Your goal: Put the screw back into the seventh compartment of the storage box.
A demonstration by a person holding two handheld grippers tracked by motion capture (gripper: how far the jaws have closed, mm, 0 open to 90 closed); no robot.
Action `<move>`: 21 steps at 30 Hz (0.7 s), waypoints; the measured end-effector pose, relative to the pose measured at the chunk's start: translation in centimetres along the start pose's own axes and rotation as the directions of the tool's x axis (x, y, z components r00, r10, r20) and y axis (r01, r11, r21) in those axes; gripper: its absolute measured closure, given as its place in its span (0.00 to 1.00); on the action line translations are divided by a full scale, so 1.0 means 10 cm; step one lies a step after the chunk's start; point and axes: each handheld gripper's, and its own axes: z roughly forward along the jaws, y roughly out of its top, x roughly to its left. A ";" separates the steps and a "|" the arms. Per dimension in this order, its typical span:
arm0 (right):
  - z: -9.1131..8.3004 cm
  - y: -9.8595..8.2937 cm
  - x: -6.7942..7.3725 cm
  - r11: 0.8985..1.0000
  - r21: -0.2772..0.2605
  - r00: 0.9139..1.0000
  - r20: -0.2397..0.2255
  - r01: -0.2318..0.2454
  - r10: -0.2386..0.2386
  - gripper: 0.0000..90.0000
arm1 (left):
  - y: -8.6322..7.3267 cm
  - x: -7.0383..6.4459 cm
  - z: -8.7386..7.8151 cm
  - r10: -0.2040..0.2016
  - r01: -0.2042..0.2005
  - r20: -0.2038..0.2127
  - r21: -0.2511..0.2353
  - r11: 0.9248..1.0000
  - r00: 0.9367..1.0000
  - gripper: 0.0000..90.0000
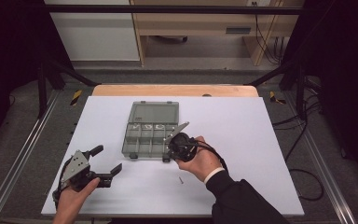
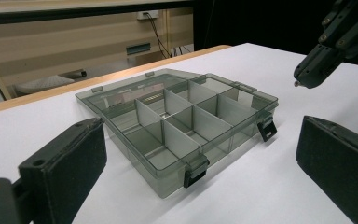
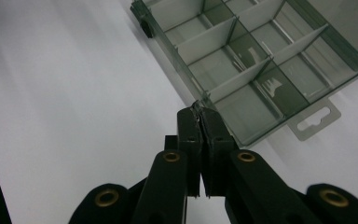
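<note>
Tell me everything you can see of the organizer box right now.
The organizer box is smoky translucent plastic, lying open and flat on the white table, its lid folded back on the far side. Thin dividers split the tray into small compartments; a few hold tiny pale parts, too small to identify. Two black latches hang on the near wall, and a hang tab juts from one end. The right gripper, shut on something tiny, hovers at its near right corner.

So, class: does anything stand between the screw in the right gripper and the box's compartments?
Nothing visible does. The right gripper, shut on the small screw, hangs just by the rim of the box; the lid lies folded back, so the compartments are open from above. The left gripper rests apart, open.
</note>
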 end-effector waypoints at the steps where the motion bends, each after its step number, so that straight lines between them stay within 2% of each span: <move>1: 0.01 0.02 0.00 1.000 -0.006 1.000 0.000 0.003 -0.003 0.97 | 0.00 0.00 0.00 0.000 0.000 0.000 0.000 1.000 1.000 0.02; 21: 0.13 0.26 -0.04 0.996 -0.086 0.999 0.018 -0.025 0.027 0.97 | 0.00 0.00 0.00 -0.002 0.002 0.000 -0.003 1.000 1.000 0.02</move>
